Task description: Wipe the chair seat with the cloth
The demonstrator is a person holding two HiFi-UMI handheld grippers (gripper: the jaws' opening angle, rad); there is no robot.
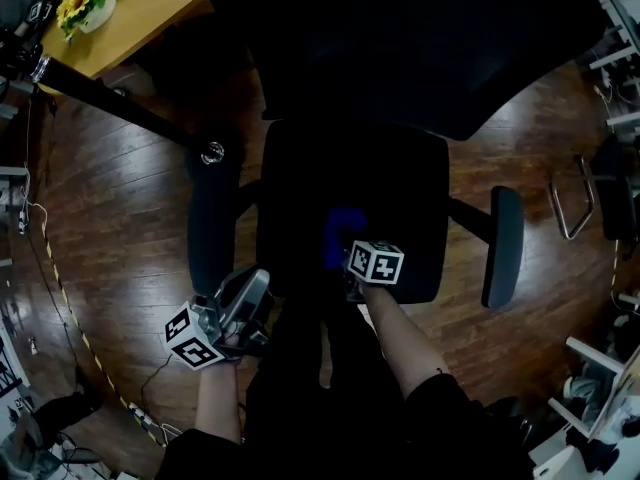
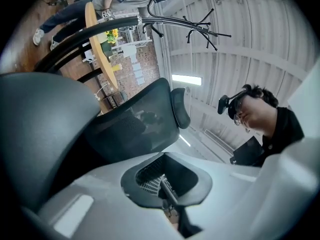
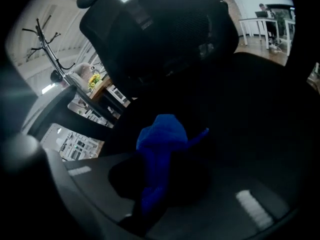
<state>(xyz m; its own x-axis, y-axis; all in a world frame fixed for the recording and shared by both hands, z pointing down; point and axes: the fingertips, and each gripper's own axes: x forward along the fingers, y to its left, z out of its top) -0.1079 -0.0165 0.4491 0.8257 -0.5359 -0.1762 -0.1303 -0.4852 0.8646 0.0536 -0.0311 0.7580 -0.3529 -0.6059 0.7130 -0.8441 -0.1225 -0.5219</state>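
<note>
My right gripper is clenched on the cloth, which shows as a blue bunch between the jaws and lies on the seat towards its front edge, about midway across. My left gripper hangs off the seat's left side, just beside the armrest, tilted up at the chair back. Its jaws look pressed together with nothing between them. The cloth is wadded into a lump, not spread flat. I judge that as the main risk: a wad touches little of the seat on each pass, so I could leave strips unwiped, above all at the back and sides. The grip seems to take only a fold. If I press hard and drag, friction on the fabric could pull the cloth out of the jaws. The chair may roll or swivel under a push, and my left gripper is not steadying it.
</note>
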